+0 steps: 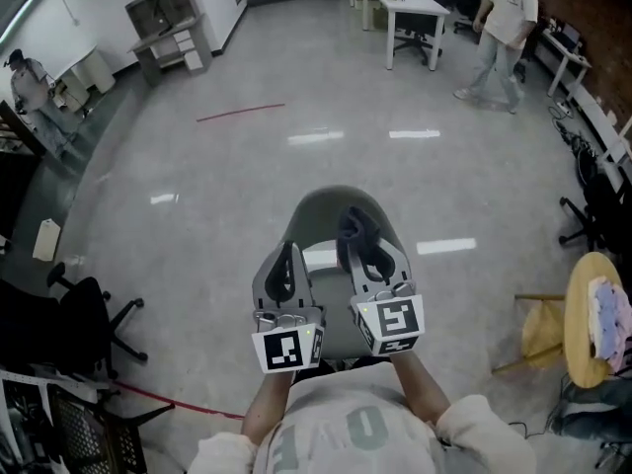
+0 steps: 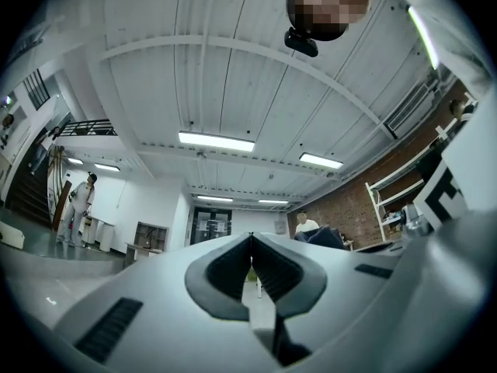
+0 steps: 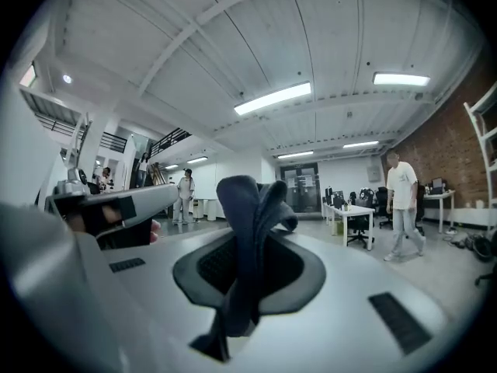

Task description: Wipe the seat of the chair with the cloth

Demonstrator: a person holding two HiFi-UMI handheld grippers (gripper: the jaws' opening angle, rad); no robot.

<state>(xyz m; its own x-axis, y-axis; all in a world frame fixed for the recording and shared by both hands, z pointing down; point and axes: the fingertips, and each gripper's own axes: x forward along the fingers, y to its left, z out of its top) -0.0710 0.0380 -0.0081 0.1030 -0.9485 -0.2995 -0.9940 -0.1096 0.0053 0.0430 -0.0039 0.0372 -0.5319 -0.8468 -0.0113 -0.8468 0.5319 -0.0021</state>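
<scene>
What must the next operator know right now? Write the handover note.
Left gripper: shut, empty.
Right gripper: shut on the dark cloth, which sticks up past the fingers.
Both are held above the grey chair; the cloth shows no contact with its seat.
Done: cloth is in grip. Whether any wiping has happened cannot be told.
Left: lower the cloth onto the seat and wipe across it.
</scene>
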